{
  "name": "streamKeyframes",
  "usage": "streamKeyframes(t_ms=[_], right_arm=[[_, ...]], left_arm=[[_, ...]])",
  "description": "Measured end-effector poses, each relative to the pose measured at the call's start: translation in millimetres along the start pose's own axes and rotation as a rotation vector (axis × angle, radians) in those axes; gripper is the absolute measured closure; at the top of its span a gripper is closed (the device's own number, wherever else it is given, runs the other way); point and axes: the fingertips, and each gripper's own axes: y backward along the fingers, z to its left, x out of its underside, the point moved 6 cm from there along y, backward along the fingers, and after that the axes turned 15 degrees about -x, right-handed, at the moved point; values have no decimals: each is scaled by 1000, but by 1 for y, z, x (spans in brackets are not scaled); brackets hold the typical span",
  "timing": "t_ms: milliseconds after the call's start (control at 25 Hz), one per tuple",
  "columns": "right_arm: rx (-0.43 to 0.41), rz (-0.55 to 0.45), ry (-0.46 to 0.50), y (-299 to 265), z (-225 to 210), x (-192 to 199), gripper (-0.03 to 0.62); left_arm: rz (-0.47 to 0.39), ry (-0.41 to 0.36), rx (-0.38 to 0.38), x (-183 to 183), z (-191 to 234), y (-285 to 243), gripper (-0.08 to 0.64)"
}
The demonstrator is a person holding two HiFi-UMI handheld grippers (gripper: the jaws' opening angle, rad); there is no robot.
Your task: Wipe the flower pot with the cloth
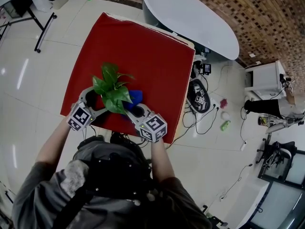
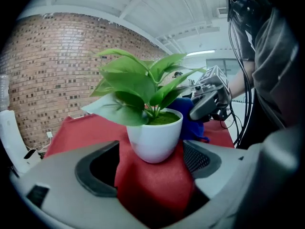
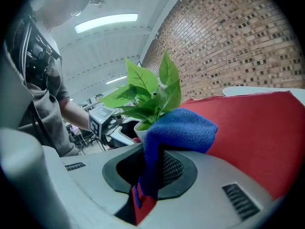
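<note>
Grey-sleeved shoulders of the person (image 1: 109, 185) fill the head view's bottom; above them a red cloth-covered table (image 1: 143, 46) carries the white ceramic flower pot with green leaves (image 2: 155, 137) near its lower edge. The left gripper (image 2: 151, 162) has its jaws spread either side of the pot, while the right gripper (image 3: 159, 168) pinches a folded blue microfibre cloth (image 3: 181, 128) just beside it. Wiping looks about to begin: next, press cloth against the pot wall. Leaves hide the pot from above, and I cannot tell whether cloth and pot touch.

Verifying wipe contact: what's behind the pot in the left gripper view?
The cloth, in the right hand-held gripper, is behind the pot. The pot hides any contact between them.
</note>
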Motion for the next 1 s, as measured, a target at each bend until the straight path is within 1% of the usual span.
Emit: streamKeyframes(t_ms=[80,160,280,400,560,680,800,1000], right_arm=[[51,34,-8,4,-8,2,514],[68,71,-9,2,-12,4,514],[37,103,13,-7,-8,2,514],[1,138,46,-12,5,4,514],[-53,160,63,-20,25,11,514],[-89,177,65,-27,38,19,514],[-116,202,70,-32,47,24,514],[-134,219,74,-35,52,26,514]], left_arm=[[15,12,-13,3,2,9,118],[26,35,-22,4,1,18,118],[26,73,-34,4,-6,29,118],[11,89,-61,-2,-17,36,118],[-7,108,-122,-7,-21,38,118],[-12,136,-173,-6,-19,41,118],[-15,162,-206,-9,-19,42,118],[-17,154,-240,-13,-21,34,118]])
